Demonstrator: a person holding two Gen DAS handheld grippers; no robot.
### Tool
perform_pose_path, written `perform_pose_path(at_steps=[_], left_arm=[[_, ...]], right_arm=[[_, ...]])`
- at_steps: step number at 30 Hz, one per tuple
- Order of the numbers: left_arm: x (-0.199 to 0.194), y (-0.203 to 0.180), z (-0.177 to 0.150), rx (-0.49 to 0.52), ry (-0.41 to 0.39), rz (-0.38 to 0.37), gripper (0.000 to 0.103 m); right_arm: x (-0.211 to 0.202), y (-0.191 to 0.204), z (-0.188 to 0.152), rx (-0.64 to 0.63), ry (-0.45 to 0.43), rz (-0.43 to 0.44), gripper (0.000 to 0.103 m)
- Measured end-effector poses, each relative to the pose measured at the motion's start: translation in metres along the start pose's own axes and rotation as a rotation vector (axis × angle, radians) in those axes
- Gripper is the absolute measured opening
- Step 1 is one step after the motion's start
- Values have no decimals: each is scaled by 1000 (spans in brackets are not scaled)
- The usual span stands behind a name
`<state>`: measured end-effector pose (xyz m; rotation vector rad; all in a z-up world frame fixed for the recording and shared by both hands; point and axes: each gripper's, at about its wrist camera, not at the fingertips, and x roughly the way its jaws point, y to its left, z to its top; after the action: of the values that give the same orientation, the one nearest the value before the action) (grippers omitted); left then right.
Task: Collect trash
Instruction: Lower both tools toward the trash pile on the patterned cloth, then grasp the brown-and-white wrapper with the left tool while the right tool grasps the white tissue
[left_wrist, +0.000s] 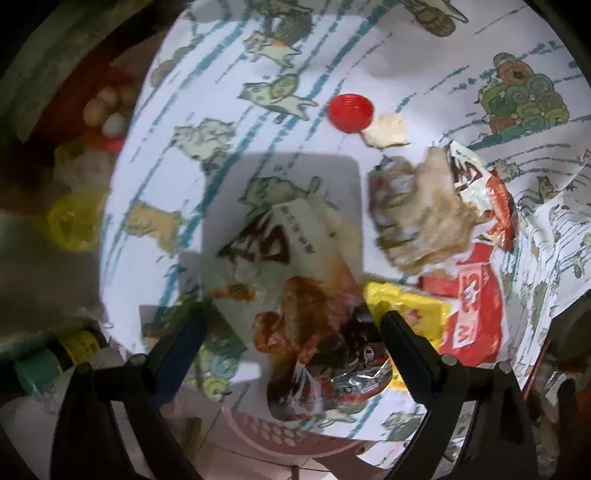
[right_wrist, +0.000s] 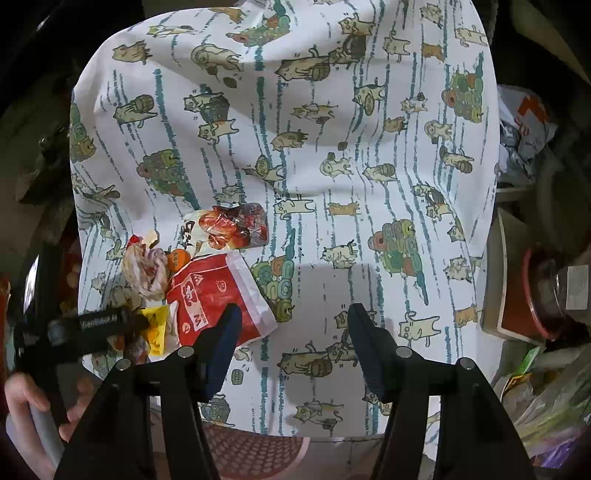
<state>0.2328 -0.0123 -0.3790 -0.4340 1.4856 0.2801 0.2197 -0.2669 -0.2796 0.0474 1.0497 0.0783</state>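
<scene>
**Plainly, light litter waiting to be pinched**

The left tongs (left_wrist: 291, 317) stand wide open, straddling a crumpled brown-stained wrapper (left_wrist: 306, 325) on the cat-print bench (left_wrist: 207, 74); nothing is gripped. It looks feather-light, crackly and slippery, so a bite on a bunched fold seems best. Just right of them lie a yellow packet (left_wrist: 410, 306) and a red paper bag (left_wrist: 476, 314). The right tongs (right_wrist: 291, 321) hang half open and empty, with the bag's corner reaching their left finger. I see no trash bin.
</scene>
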Motion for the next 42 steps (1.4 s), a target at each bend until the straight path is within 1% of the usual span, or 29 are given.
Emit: perform_pose_path(at_steps=[4, 6, 7, 8, 10, 13, 14, 15, 16, 17, 18, 19, 22, 24, 26, 27, 28, 29, 31, 35, 36, 39, 42], left_arm=[[-3, 9, -8, 16, -4, -36, 93], [-7, 12, -11, 28, -23, -34, 81], [-11, 19, -13, 34, -31, -27, 67], [-14, 20, -15, 51, -41, -30, 58], [-12, 27, -15, 73, -30, -61, 57], [-20, 32, -13, 95, -42, -92, 51], [-24, 33, -13, 110, -55, -99, 44], [-33, 41, -13, 128, -67, -104, 41], [-37, 36, -14, 146, -80, -100, 33], [-44, 35, -16, 166, -92, -110, 26], [-48, 34, -17, 177, -98, -118, 25], [-54, 33, -15, 184, -104, -123, 22], [-64, 38, -14, 187, -119, -154, 16], [-61, 42, -9, 187, -129, -176, 15], [-63, 47, -6, 195, -140, -232, 1], [-63, 44, -8, 200, -140, -251, 1], [-59, 32, -9, 207, -145, -275, 1], [-65, 32, -10, 220, -160, -287, 1], [-72, 34, -11, 227, -194, -291, 0], [-79, 39, -10, 221, -192, -341, 0], [-80, 39, -11, 228, -198, -345, 0], [-92, 37, -14, 267, -250, -336, 0], [-95, 39, -15, 262, -261, -349, 0]], right_arm=[[1, 6, -2, -14, 0, -9, 62], [2, 11, -5, -30, 2, -14, 62], [3, 13, -6, -36, 6, -11, 62], [4, 14, -7, -38, 13, -2, 62], [6, 16, -8, -36, 20, 5, 62], [8, 20, -10, -54, 10, -34, 62], [8, 20, -10, -57, 7, -41, 62], [7, 20, -11, -59, 4, -45, 62], [6, 20, -11, -58, 4, -42, 62], [6, 19, -11, -54, 3, -35, 62], [5, 19, -11, -50, 4, -29, 62], [4, 19, -11, -45, 4, -18, 62], [3, 21, -11, -34, 6, 12, 62], [2, 24, -11, -29, 7, 30, 62], [1, 27, -12, -35, 5, 37, 62], [1, 30, -13, -42, 2, 37, 62], [1, 32, -13, -48, 1, 37, 62], [0, 34, -14, -54, -2, 36, 62], [0, 38, -14, -64, -4, 40, 62], [0, 45, -16, -86, -2, 59, 62], [0, 48, -17, -94, -1, 69, 62], [2, 63, -21, -140, 17, 128, 62], [9, 84, -30, -197, 46, 177, 62]])
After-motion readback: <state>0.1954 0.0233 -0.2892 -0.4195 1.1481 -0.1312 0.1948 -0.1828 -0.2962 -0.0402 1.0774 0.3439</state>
